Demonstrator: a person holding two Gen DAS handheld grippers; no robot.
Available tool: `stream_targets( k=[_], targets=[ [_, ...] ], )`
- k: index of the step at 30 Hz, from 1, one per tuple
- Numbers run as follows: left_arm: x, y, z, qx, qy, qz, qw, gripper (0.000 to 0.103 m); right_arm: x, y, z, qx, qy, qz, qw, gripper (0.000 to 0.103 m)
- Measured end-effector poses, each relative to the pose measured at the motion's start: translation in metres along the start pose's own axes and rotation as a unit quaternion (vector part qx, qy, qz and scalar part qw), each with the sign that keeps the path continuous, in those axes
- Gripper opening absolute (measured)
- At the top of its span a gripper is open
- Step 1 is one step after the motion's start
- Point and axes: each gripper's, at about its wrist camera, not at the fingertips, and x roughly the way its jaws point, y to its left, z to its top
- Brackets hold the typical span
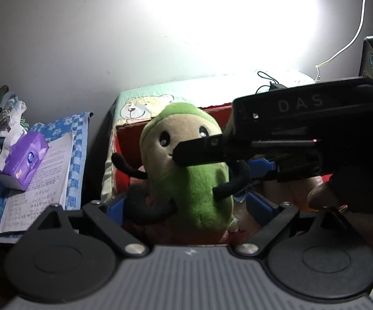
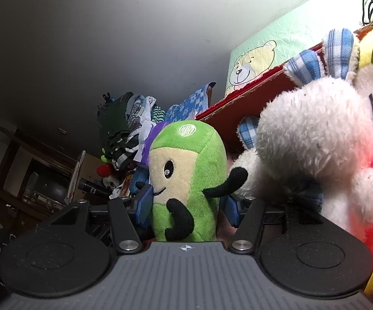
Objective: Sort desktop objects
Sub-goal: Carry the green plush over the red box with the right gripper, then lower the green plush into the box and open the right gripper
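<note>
A green plush (image 1: 196,170) with a cream face, black bead eyes, a small smile and thin black arms ending in round hands is seen upright between both grippers. On its crown a round pale embroidered badge is shown in the right wrist view.

The plush (image 2: 186,183) is clamped at its lower body by the jaws of the right gripper (image 2: 186,206), whose blue pads are pressed into both sides. In the left wrist view the left gripper (image 1: 186,206) is set around the plush's base, but contact cannot be told, so the state of its jaws is left undecided. The right gripper (image 1: 302,134) is seen across the plush's face there.

The plush is held before a red box (image 1: 127,149). A white plush (image 2: 315,139) is placed just beside it. A purple tissue pack (image 1: 23,160) is laid on papers well apart, to the left.
</note>
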Motion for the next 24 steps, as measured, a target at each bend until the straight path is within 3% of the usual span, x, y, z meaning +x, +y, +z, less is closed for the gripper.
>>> stream_targets(
  k=[7,9,15,20,24],
  targets=[
    [-0.003,-0.011,0.000,0.000,0.001,0.011,0.9999,0.099,0.004,-0.006,0.001,0.028,0.005,0.026,0.999,0.065],
    [-0.007,-0.011,0.000,-0.002,-0.002,0.022,0.9998,0.097,0.008,-0.006,0.001,0.039,0.007,0.017,0.999,0.065],
    [-0.018,-0.006,-0.003,-0.019,-0.009,0.024,0.9995,0.099,-0.007,0.002,-0.006,0.036,-0.019,0.023,0.999,0.066],
    [-0.015,-0.008,-0.003,-0.030,0.001,0.028,0.9992,0.099,-0.016,0.005,-0.010,0.022,-0.027,0.012,0.999,0.061],
    [-0.013,-0.014,0.002,-0.032,0.009,0.047,0.9983,0.099,-0.022,0.015,-0.015,-0.006,-0.039,-0.020,0.999,0.057]
  ],
)
